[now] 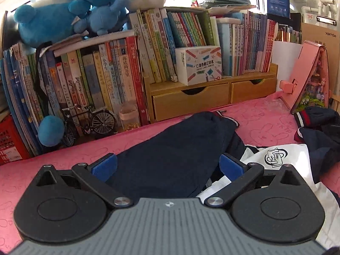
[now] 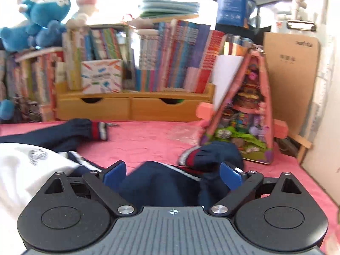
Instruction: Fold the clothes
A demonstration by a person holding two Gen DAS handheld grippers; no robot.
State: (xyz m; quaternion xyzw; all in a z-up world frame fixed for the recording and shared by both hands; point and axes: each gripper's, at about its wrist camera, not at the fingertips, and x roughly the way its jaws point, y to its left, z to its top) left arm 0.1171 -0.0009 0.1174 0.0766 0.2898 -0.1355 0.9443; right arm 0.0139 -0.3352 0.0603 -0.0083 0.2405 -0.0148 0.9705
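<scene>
Left claw (image 1: 167,166): pitched down toward the pink embossed counter (image 1: 63,155), jaws spread wide, blue pads clear of fabric on both sides. Nothing gripped. Below and ahead of it lies the navy-and-white school jacket (image 1: 170,148), navy sleeve bunched forward with its red/white striped cuff (image 1: 230,120) pointing at the shelf.

Right claw (image 2: 172,175): also tilted down, frame motion-blurred. Jaws wide apart, pads not pressing anything; navy cloth lies under the gap. The other striped cuff (image 2: 189,158) sits just ahead of its right pad.

Jacket is spread across the counter, white chest panel (image 1: 276,159) to the right in the left view and left in the right view, so it lies between the two claws.

Readable text:
- round black crest on the white panel: "SLW" (image 1: 275,157)
- white box with coloured pencil print (image 1: 198,64): "POCKET LABEL PRINTER", plus Chinese characters
- brown cardboard panel (image 2: 291,80) at right: looks like "xprinte…", cut off in the left view
- book spines on the wooden two-drawer shelf (image 1: 212,97): Chinese, too small to read

Pink triangular toy house (image 2: 248,110) stands at the counter's far right, close to the right cuff. Blue plush toys (image 1: 53,14) sit on top of the books.
</scene>
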